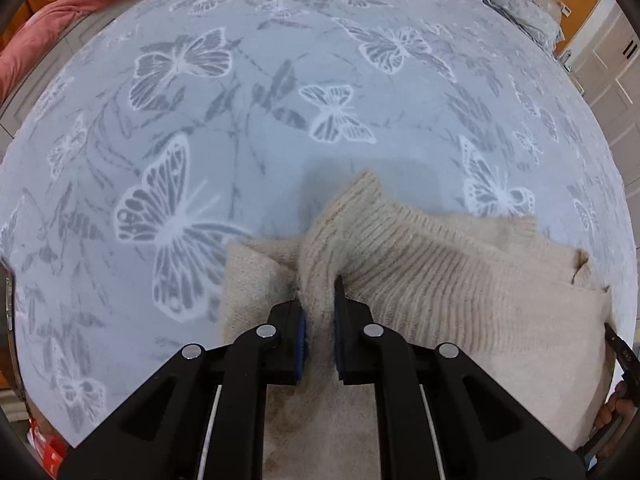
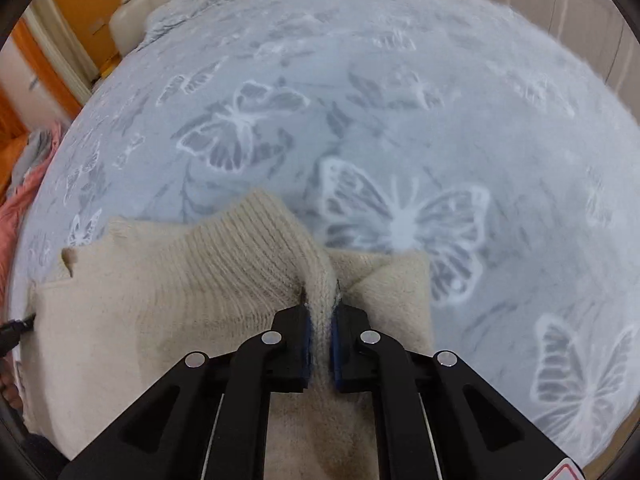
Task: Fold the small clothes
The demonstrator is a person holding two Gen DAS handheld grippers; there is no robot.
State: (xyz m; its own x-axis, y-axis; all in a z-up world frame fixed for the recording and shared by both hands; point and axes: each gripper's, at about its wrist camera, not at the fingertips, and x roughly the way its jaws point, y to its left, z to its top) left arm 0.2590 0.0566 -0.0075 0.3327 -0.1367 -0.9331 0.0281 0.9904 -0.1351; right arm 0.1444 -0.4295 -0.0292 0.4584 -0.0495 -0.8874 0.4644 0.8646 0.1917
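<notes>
Jaws of left gripper [image 1: 320, 312] clamp a ribbed fold of cream sweater [image 1: 460, 280], which lies crosswise on the butterfly blanket [image 1: 240, 120], near edge cut off | jaws of right gripper [image 2: 320, 312] clamp another ribbed fold, sweater [image 2: 160, 292] stretching left, left end cut off

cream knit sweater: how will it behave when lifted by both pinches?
Likely floppy: the cream knit sweater bunches between the left gripper and right gripper. Probably sags between pinches. Fuzzy ribbing suggests good grip, little slipping.
</notes>
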